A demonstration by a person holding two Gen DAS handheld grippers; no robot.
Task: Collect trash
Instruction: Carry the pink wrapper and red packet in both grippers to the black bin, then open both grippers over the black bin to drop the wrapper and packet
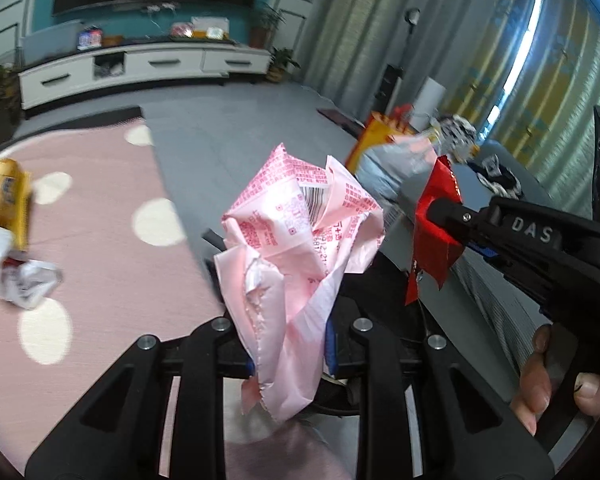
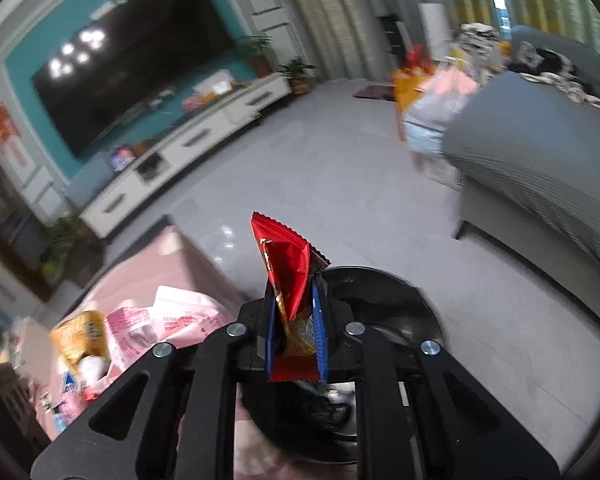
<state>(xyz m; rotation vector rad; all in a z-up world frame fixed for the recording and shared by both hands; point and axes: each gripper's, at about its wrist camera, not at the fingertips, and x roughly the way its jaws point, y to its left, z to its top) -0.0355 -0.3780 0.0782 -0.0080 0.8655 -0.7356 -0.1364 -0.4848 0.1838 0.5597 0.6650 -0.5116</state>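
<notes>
- Left wrist view: the left gripper (image 1: 288,320) is seen pinched on a crumpled pink wrapper (image 1: 300,256), which stands up from between its blue pads and covers most of the middle of the picture.
- The pink wrapper is taken as the landmark. To its right, the right gripper (image 1: 440,216) is seen from the side, pinched on a red wrapper (image 1: 432,240) that hangs below its tips.
- Lower right of the pink wrapper, a hand (image 1: 556,384) is wrapped around the right gripper's handle.
- Left of the pink wrapper, a pink cloth with pale dots (image 1: 100,216) is spread over the surface; at its far left edge a yellow packet (image 1: 4,196) and a crumpled white wrapper (image 1: 16,276) are lying, well apart from the pink wrapper.
- Behind the pink wrapper, a grey floor (image 1: 236,128) and a white cabinet (image 1: 140,68) are visible.
- Right wrist view: the right gripper (image 2: 296,316) is seen pinched on the red wrapper (image 2: 288,256), whose torn top rises above the pads.
- The red wrapper is the landmark here. Directly beneath and behind it, a round black bin (image 2: 396,304) is seen on the floor.
- Lower left of the red wrapper, the pink wrapper (image 2: 160,320) and the yellow packet (image 2: 80,336) are seen, blurred.
- Upper right of the red wrapper, a grey sofa (image 2: 540,168) is seen.
</notes>
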